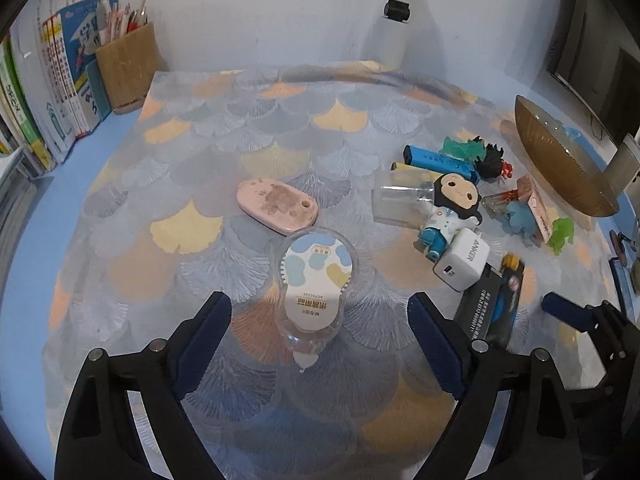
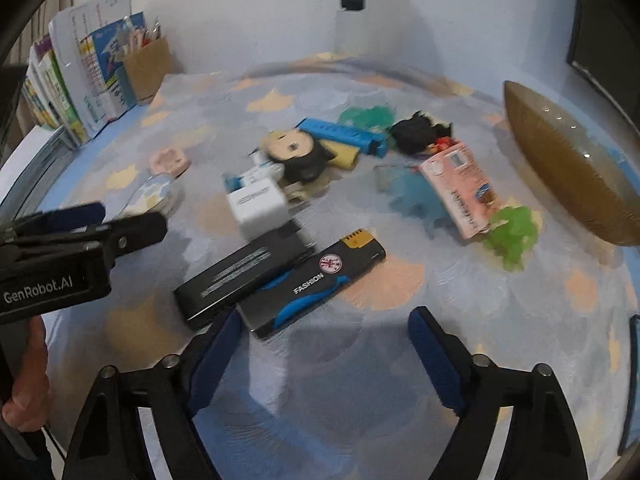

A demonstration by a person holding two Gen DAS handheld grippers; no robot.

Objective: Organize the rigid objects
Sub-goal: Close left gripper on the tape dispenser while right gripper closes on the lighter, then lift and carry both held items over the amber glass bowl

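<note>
My left gripper (image 1: 320, 312) is open, its fingers on either side of a clear correction-tape dispenser (image 1: 314, 280) lying on the patterned mat, not touching it. A pink oval case (image 1: 277, 205) lies just beyond. My right gripper (image 2: 324, 328) is open and empty above the mat, its left finger close to a black and blue "FASHION" box (image 2: 316, 280) and a black box (image 2: 244, 276). Behind them lie a white Anker charger (image 2: 258, 204), a monkey figure (image 2: 298, 156), a blue bar (image 2: 344, 136), a pink box (image 2: 460, 188) and green toys (image 2: 510, 234).
A golden bowl (image 2: 568, 168) stands on edge at the right. A wooden pen holder (image 1: 128, 68) and upright books (image 1: 52, 88) stand at the back left by the wall. A clear plastic cup (image 1: 400, 202) lies on its side among the clutter.
</note>
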